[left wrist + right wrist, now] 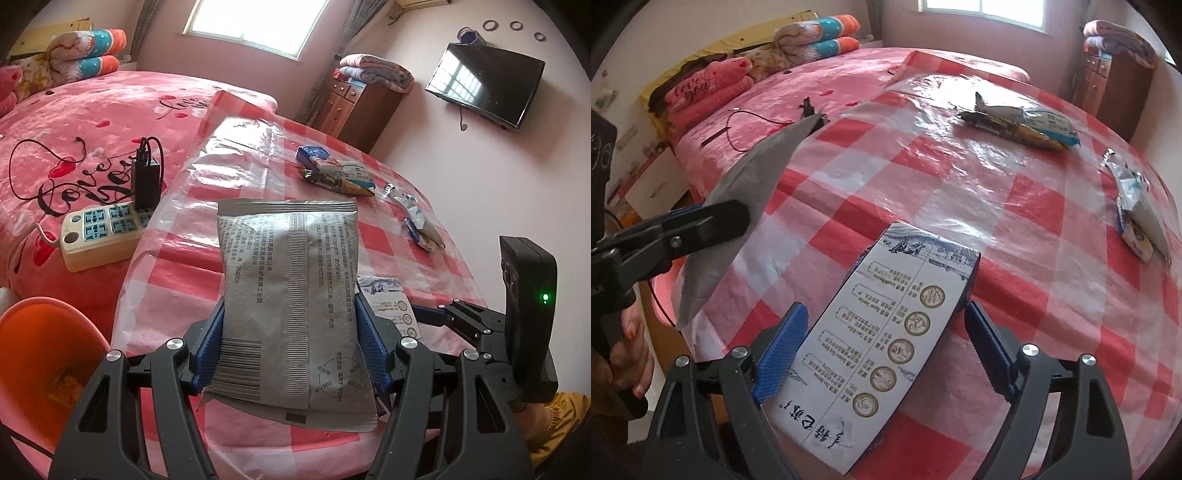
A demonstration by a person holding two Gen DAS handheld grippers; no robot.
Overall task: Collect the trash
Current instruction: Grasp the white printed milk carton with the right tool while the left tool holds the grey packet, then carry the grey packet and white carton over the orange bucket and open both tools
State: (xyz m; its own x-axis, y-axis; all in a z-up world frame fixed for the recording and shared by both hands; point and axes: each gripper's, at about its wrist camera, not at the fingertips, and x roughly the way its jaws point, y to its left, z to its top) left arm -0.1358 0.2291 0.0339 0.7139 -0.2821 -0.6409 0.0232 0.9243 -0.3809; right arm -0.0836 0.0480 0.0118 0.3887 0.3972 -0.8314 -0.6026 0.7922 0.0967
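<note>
Pouch (291, 295): grey, printed, clamped flat between both blue pads of left gripper (291, 347), lifted over table's near edge.
Carton (882, 332): white and blue, lying at near edge of table (1015, 206), between pads of right gripper (882, 354); left pad touching, right pad just off it, jaws fairly wide, not gripping.
Wrappers (1019, 122): small heap toward far edge.
Packet (1137, 218): crumpled, by right edge.
Basin (33, 354): orange, below table's left corner.
Power strip (99, 229): on bed (74, 110), beside table's left edge.
</note>
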